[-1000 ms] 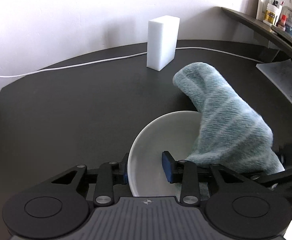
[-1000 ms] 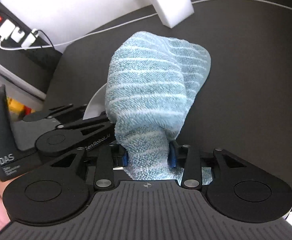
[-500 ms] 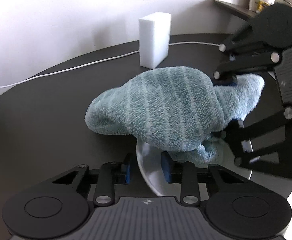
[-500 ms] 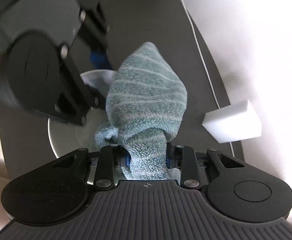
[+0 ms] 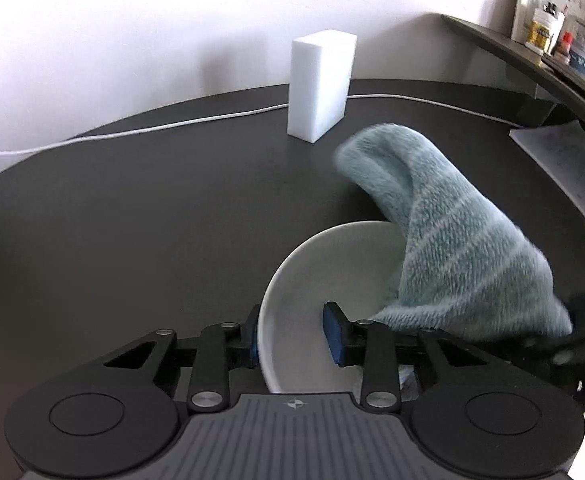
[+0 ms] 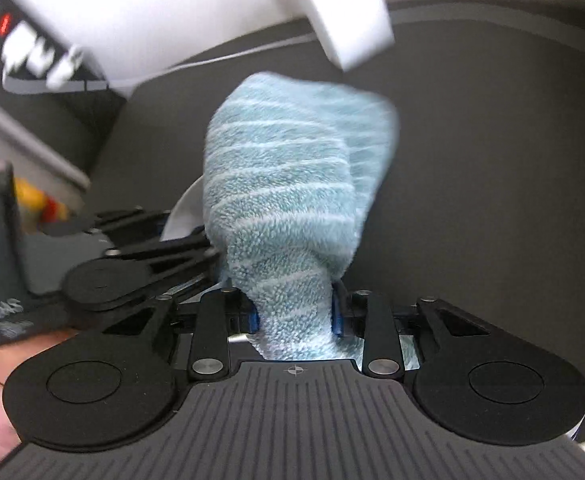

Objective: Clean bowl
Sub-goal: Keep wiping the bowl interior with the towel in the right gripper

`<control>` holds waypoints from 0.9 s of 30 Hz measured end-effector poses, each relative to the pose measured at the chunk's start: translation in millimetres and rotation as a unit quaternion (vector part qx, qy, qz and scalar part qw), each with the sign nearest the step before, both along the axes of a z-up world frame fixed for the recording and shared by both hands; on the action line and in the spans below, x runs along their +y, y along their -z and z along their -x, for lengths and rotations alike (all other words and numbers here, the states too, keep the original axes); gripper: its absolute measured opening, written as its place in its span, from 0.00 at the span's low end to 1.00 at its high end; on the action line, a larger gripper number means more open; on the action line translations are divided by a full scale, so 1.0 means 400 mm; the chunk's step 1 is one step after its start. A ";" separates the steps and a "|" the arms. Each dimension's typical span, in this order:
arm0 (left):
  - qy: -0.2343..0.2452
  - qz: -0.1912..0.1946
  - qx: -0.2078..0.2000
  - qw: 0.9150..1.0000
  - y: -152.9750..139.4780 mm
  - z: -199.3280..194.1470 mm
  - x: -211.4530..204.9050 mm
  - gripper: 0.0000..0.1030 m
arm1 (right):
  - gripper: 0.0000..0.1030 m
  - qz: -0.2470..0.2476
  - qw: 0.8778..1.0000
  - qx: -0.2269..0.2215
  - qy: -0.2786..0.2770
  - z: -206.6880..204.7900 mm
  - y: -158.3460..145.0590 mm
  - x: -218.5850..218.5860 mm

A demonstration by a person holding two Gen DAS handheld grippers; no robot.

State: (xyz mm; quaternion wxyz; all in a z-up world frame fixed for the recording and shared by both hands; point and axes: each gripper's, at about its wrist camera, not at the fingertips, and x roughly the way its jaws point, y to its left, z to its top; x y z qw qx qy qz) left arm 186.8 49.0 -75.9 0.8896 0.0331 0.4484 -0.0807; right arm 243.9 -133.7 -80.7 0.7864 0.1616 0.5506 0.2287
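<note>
White foam block [image 5: 321, 84] upright on black table [image 5: 132, 216] (white cable [image 5: 172, 124] behind).

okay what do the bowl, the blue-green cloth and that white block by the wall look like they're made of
Bowl: likely glazed ceramic, perhaps melamine; smooth white surface with a soft sheen.
Cloth: terry or microfibre towelling; fuzzy looped pile with pale stripes, drooping limply.
White block: probably melamine foam sponge; matte, uniformly white, sharp edges, no gloss or label. It could be another light foam.

Bright daylight, wall [image 5: 132, 20] blown out white, fisheye bending at edges, right wrist view smeared by motion blur
</note>
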 end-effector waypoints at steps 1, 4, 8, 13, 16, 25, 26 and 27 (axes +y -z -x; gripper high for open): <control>-0.001 -0.002 0.000 1.000 0.000 -0.001 0.000 0.33 | 0.40 -0.001 1.000 0.001 0.007 0.010 0.001 0.015; -0.001 -0.013 0.003 1.000 -0.005 0.003 -0.002 0.35 | 0.38 0.049 0.997 -0.044 -0.045 0.000 -0.007 0.056; 0.002 -0.007 0.008 1.000 -0.014 0.008 0.018 0.42 | 0.30 0.212 0.941 -0.186 -0.187 0.005 -0.056 0.149; 0.026 -0.029 0.008 0.999 -0.011 0.000 0.008 0.48 | 0.30 0.390 0.764 -0.324 -0.399 0.024 -0.039 0.242; 0.035 -0.020 0.010 0.999 -0.006 -0.008 0.009 0.37 | 0.30 0.392 0.698 -0.344 -0.490 0.006 -0.045 0.270; 0.011 0.015 0.009 1.000 0.003 -0.008 0.020 0.24 | 0.30 0.277 0.886 -0.218 -0.301 -0.125 -0.098 0.231; 0.009 0.015 0.009 1.000 0.003 -0.007 0.019 0.24 | 0.30 0.245 0.917 -0.189 -0.253 -0.138 -0.104 0.199; 0.007 0.015 0.008 1.000 0.002 -0.006 0.018 0.24 | 0.30 0.221 0.935 -0.169 -0.219 -0.143 -0.106 0.173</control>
